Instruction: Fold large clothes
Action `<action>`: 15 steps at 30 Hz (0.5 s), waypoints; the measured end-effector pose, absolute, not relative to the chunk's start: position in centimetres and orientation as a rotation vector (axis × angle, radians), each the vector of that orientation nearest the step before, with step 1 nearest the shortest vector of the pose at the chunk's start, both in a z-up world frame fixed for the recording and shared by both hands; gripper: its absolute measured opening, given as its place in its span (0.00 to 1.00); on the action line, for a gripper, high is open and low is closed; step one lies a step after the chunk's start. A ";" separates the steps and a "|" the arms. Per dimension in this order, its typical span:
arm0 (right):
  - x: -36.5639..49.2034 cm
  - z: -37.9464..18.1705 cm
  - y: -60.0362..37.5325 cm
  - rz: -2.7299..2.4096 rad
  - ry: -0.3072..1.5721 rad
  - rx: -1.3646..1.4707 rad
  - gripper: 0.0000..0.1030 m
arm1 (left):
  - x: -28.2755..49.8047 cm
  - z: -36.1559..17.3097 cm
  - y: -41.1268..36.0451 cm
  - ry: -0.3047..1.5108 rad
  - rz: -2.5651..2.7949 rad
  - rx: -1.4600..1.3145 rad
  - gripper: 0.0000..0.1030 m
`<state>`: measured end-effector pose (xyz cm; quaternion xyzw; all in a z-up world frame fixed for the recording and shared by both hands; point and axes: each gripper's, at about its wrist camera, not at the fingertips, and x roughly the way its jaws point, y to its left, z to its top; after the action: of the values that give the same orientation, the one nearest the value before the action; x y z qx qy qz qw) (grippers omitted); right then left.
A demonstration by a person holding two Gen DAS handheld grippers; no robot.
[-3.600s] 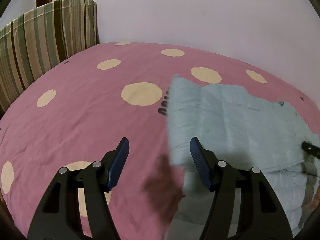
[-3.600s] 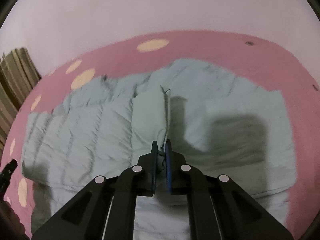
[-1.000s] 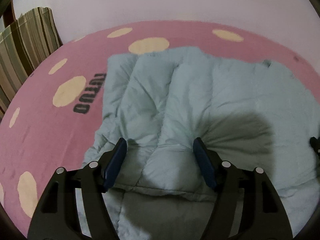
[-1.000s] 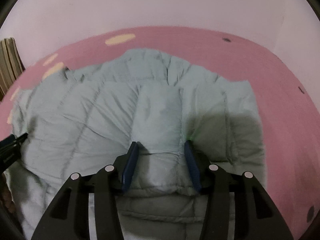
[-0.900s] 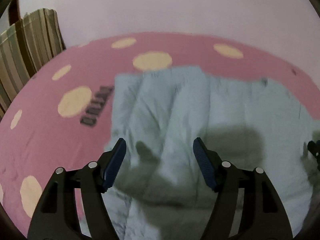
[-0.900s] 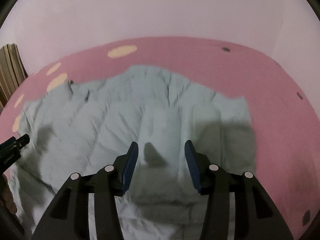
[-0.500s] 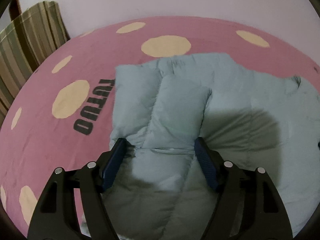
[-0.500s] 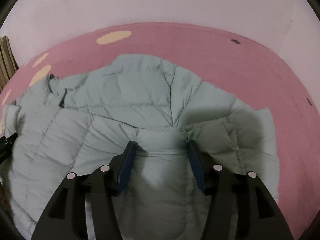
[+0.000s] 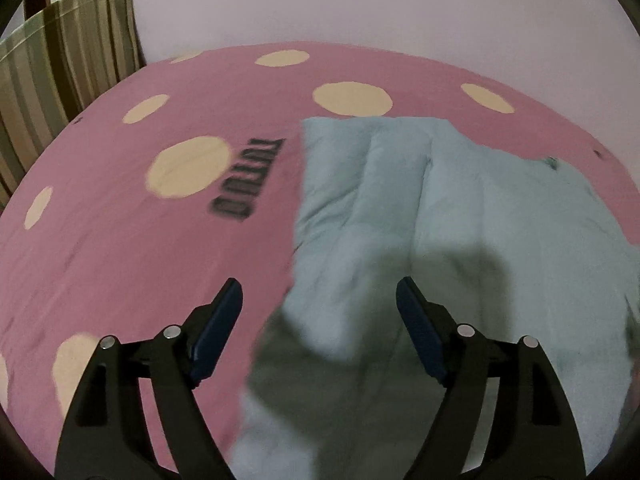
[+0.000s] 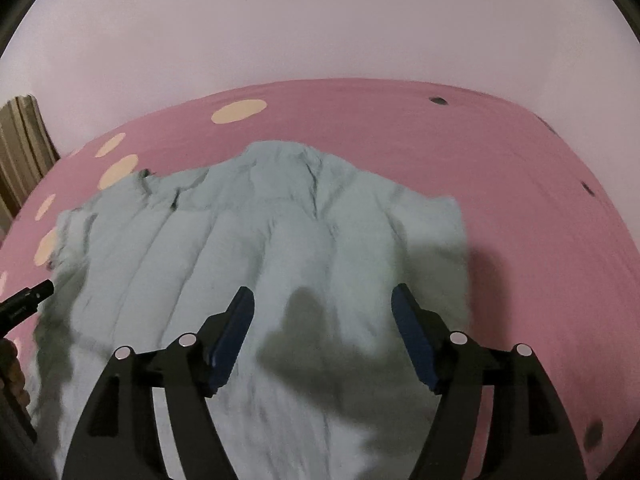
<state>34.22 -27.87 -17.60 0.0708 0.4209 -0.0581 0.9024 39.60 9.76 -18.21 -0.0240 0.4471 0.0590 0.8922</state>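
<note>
Jacket (image 10: 280, 272) lies folded on the bed (image 9: 120, 220). My left gripper (image 9: 318, 332) and right gripper (image 10: 322, 336) have lifted clear, fingers spread, holding nothing; this fold appears finished.

You had a bed (image 9: 120, 240) in front of you, covered by a pink sheet (image 10: 520, 208) printed with cream dots and a dark block of lettering, blurred and upside down from the left wrist view. Directly on that sheet lay a pale blue quilted jacket (image 9: 460, 216), spread fairly flat with its stitched panels running away from you and some creases toward the far edge. Its left edge sat just beside the lettering, and pink sheet showed bare all around it on the far, left and right sides. At the far left end of the bed stood a striped pillow (image 9: 60, 64), propped upright against the wall.
</note>
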 end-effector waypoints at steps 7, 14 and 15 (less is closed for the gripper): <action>21.7 -18.2 -29.7 -0.147 0.911 0.177 0.68 | 27.6 -18.6 14.4 0.976 0.122 -0.141 0.81; 13.7 -20.7 -29.8 -0.153 0.965 0.206 0.68 | 18.7 -20.3 17.2 1.028 0.109 -0.251 0.81; 12.7 -21.0 -29.9 -0.156 0.969 0.215 0.68 | 17.8 -20.3 17.3 1.025 0.103 -0.251 0.81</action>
<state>12.75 -29.86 -21.02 0.1031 0.4645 -0.0748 0.8763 17.80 17.32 -20.33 -0.1195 0.4886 0.0492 0.8629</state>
